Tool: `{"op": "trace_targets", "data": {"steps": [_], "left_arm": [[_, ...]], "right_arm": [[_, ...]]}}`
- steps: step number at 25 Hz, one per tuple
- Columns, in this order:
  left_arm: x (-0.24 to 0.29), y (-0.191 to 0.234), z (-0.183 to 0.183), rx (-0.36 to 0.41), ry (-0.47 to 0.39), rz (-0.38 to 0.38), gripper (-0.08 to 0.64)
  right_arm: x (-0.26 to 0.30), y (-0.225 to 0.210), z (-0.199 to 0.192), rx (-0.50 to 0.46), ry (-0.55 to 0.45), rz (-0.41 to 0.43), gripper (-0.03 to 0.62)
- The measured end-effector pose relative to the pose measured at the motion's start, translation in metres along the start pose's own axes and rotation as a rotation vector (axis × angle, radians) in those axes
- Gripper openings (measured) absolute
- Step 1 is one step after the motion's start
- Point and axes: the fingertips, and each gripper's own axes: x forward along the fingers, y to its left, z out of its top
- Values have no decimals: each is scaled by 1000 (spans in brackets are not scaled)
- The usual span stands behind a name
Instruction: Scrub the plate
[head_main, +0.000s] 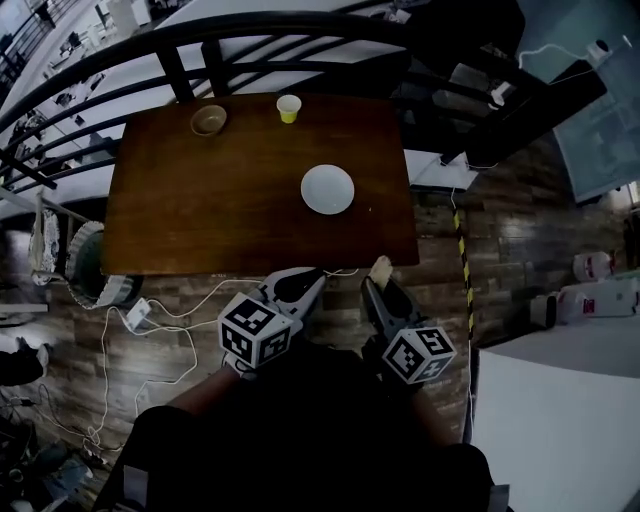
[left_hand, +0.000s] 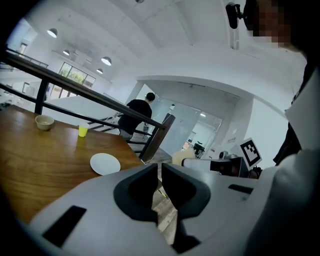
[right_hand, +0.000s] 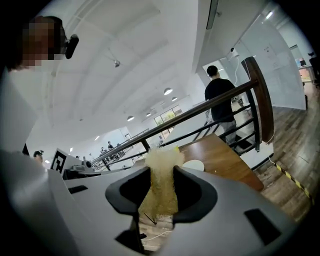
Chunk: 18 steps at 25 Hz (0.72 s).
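**Sponge clamped in the right tongs, left tongs shut and empty, plate untouched**

The right tongs (right_hand: 160, 186) are clenched on a pale yellow sponge (right_hand: 160, 175). Both pads press into its sides, and its frayed upper end sticks out past the tips. In the head view the same sponge (head_main: 380, 266) shows as a light tab at the front of the right tongs (head_main: 381, 276).

The left tongs (left_hand: 159, 174) are closed with nothing in them. Their dark pads stand together, leaving only a thin slit with the floor showing through.

In the head view the left tongs (head_main: 306, 280) and the right pair sit side by side, each with its marker cube behind it. Both are over the plank floor (head_main: 440, 240), just short of the near edge of the brown tabletop (head_main: 200, 210), and both point toward it. Neither touches anything on it.

The white plate (head_main: 327, 189) lies flat on the tabletop, right of the middle and well apart from both tongs. Its face looks bare. The left gripper view shows the plate (left_hand: 105, 163) to the left of the jaws. The right gripper view shows only a sliver of it (right_hand: 194, 164), just right of the sponge.

A small tan bowl (head_main: 208, 120) and a yellow cup (head_main: 289, 108) stand near the far edge of the tabletop, apart from each other and from the plate. A dark railing (head_main: 180, 50) runs behind that edge. White cables (head_main: 150, 318) trail over the floor at the left.
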Motion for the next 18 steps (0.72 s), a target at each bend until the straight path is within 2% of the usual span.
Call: {"op": "trace_targets", "data": {"steps": [5, 13, 18], "left_arm": [[-4, 39, 9, -52, 5, -11, 32], [15, 66, 15, -127, 10, -4, 32], [29, 80, 29, -143, -6, 51, 32]], "right_arm": [[32, 8, 2, 10, 22, -32, 149], [60, -2, 12, 5, 59, -35, 149], [81, -21, 29, 22, 66, 3, 149]]}}
